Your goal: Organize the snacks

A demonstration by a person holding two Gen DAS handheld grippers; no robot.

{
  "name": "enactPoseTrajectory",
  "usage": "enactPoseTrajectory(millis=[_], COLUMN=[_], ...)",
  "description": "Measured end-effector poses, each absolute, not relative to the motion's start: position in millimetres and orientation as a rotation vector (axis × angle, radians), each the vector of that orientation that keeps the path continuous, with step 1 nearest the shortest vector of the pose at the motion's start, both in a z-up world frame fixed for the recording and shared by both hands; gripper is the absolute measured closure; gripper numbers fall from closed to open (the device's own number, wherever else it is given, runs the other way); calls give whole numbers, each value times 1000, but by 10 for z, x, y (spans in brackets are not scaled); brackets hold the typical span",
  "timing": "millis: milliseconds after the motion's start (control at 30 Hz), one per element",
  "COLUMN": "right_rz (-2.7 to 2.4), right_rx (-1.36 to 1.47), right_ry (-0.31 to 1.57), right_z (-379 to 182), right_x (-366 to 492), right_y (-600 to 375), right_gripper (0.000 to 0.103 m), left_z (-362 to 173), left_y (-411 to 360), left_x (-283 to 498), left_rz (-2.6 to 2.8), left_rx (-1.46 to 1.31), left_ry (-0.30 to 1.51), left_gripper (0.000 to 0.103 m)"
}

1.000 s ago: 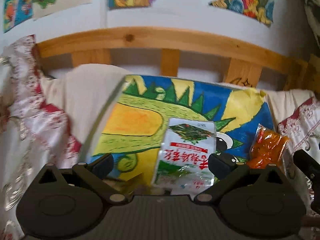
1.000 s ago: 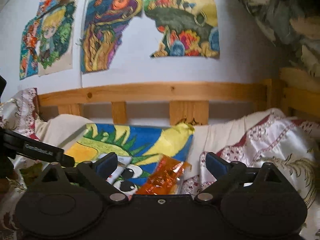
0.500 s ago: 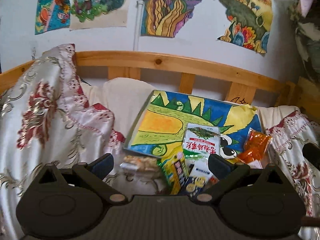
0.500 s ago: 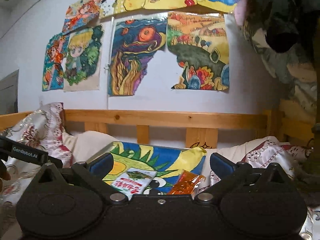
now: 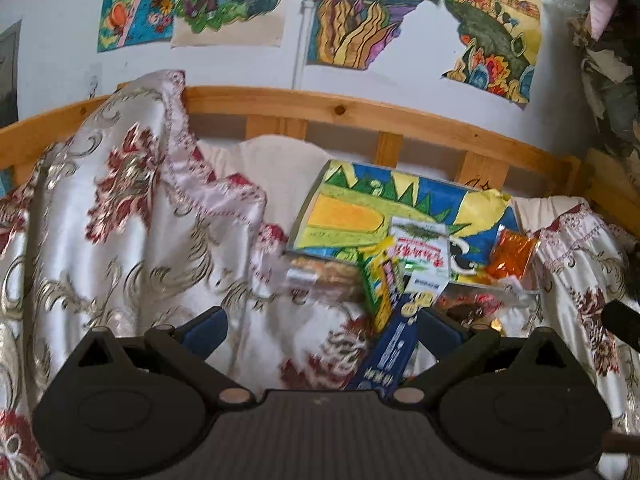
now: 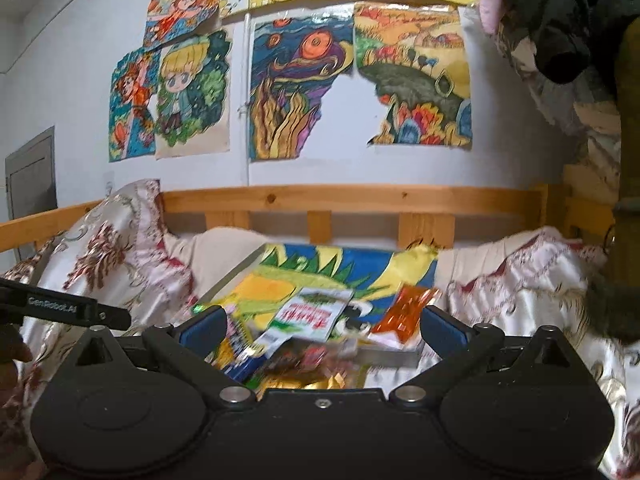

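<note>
Both our left gripper (image 5: 322, 326) and right gripper (image 6: 322, 324) hung wide open, empty; approach stage. Next: descend onto white seaweed packet (image 5: 420, 252).

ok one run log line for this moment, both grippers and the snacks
left gripper: open, empty | right gripper: open, empty | white seaweed packet and orange packet: on dinosaur painting | blue box: on bedspread, nothing grasped
</note>
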State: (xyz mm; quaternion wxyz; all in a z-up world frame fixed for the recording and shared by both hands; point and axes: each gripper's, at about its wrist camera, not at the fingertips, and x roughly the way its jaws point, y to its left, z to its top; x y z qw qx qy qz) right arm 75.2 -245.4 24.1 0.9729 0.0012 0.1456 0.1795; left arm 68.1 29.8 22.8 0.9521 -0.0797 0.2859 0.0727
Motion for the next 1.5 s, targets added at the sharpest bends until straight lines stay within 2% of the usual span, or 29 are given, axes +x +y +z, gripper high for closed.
enactPoseTrajectory(millis=[800, 1500], right_rz=[439, 438], right_rx=[-63, -47], right_ry=[542, 579], right_z=[-116, -143], right_x=[457, 527], right_y=[-2053, -2070], right_gripper=[1, 1], left_z=[-129, -163], left_y=[450, 403], left_x=[415, 538], left_rz=[162, 160], left_rx=[-136, -102], left_ry=[755, 778], left_gripper=[1, 1])
